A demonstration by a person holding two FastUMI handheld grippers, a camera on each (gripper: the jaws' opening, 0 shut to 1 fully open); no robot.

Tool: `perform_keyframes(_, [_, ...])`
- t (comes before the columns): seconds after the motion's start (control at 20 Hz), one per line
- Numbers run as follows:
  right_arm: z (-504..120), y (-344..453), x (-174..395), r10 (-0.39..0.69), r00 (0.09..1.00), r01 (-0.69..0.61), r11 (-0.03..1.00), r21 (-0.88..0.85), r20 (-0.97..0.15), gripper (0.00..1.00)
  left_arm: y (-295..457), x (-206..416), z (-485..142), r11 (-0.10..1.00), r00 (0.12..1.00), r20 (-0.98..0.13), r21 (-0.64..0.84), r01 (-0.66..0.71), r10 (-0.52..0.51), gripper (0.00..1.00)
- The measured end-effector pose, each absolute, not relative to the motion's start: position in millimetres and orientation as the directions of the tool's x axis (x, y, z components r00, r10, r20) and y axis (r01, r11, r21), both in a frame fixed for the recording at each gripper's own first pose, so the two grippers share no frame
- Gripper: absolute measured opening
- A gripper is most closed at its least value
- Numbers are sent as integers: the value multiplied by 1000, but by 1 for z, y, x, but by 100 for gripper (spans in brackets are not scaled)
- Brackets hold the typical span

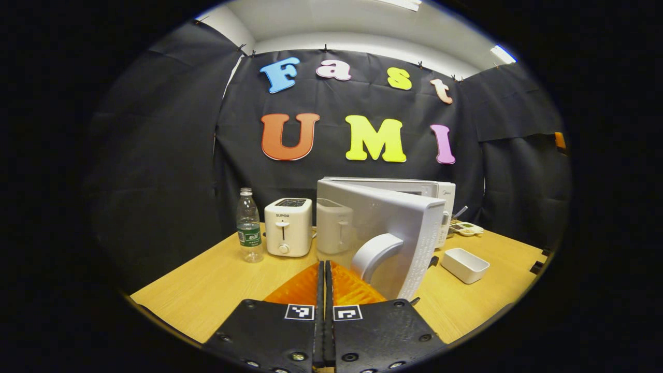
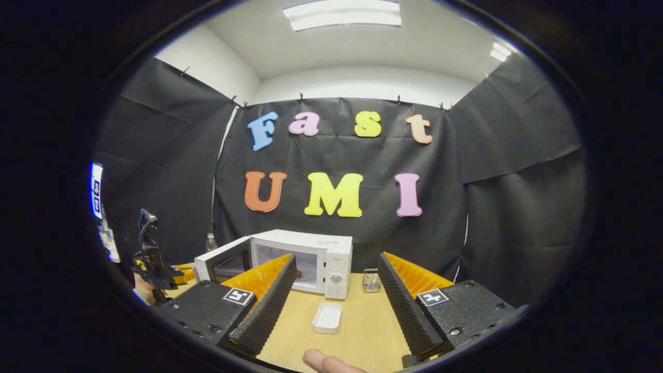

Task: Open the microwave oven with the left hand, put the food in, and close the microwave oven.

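Left claw (image 1: 325, 290) pressed together, right claw (image 2: 336, 290) spread above the wooden table (image 2: 362, 331), black cloth walls (image 2: 513, 207) around.

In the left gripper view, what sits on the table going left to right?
Water bottle → toaster → open microwave door → white tray. The left claw is shut at the bottom centre.
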State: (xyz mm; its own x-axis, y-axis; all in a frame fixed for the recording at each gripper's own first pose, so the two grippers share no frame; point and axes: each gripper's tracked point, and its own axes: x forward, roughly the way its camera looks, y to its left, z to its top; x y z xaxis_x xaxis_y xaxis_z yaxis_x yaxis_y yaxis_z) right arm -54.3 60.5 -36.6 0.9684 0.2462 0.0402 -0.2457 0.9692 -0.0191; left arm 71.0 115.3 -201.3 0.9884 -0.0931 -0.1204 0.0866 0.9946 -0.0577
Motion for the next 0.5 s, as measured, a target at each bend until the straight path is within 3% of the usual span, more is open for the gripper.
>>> perform_keyframes(0.05, [-36,57,-57,242,969,-242,970,-22,45,100,109,73,-201,994,988,-117,-57,94,-100,0])
perform_keyframes(0.15, [-36,52,-60,235,971,-234,972,-25,50,95,94,78,-201,992,986,-116,-66,109,-116,0])
perform_keyframes(0.25, [-36,49,-65,243,968,-242,970,-27,55,100,76,82,-202,989,983,-124,-71,130,-138,0])
perform_keyframes(0.3, [-36,46,-66,247,967,-245,969,-29,58,95,70,85,-203,988,981,-124,-69,139,-147,0])
perform_keyframes(0.4, [-35,39,-70,245,967,-244,970,-24,68,95,53,93,-209,986,976,-145,-67,152,-160,0])
perform_keyframes(0.45, [-35,34,-72,242,967,-241,970,-20,72,100,46,97,-211,985,975,-149,-72,154,-163,0])
perform_keyframes(0.5, [-35,29,-73,239,968,-239,971,-18,74,95,39,102,-209,985,976,-143,-77,157,-167,0])
